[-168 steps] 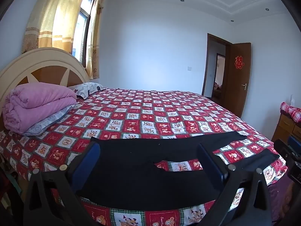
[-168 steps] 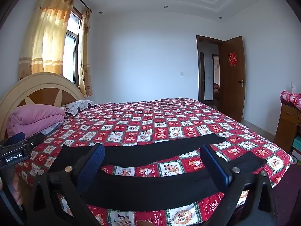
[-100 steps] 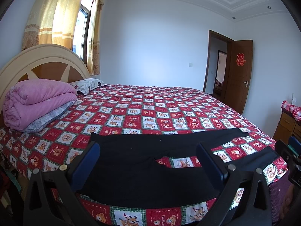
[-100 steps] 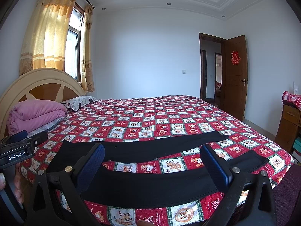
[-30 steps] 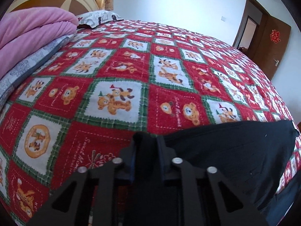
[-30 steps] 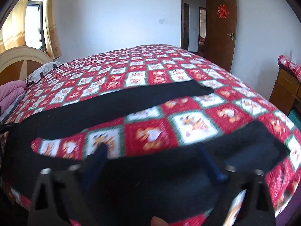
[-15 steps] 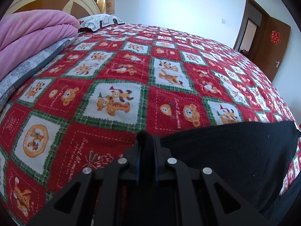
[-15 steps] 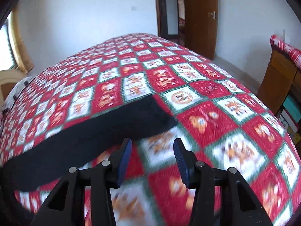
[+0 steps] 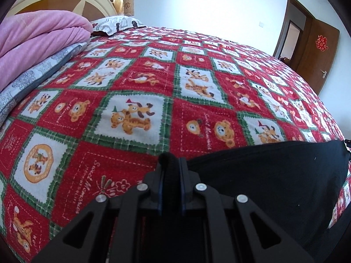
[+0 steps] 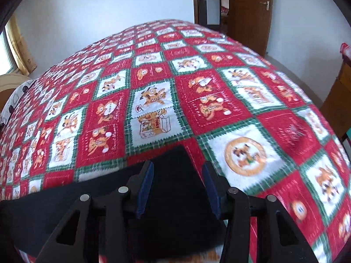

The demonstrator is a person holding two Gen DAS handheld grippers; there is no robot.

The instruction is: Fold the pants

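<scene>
Black pants (image 9: 274,179) lie on a red patchwork bedspread (image 9: 136,114). My left gripper (image 9: 170,164) is shut on the far corner of the pants' waist end, with a fold of black cloth pinched between its pads. In the right wrist view the cuff end of a pant leg (image 10: 175,175) lies between the blue pads (image 10: 146,182) of my right gripper (image 10: 176,171), which is partly open and straddles the cuff just above the bedspread (image 10: 219,109).
A folded pink quilt (image 9: 37,41) on a grey pillow sits at the head of the bed, by the headboard (image 9: 54,1). A brown door (image 10: 250,8) stands open beyond the bed. A wooden cabinet (image 10: 337,96) is at the right.
My left gripper has closed on the waist corner and stays there. My right gripper has swung right along the leg, come down over the cuff, and its jaws have narrowed.
</scene>
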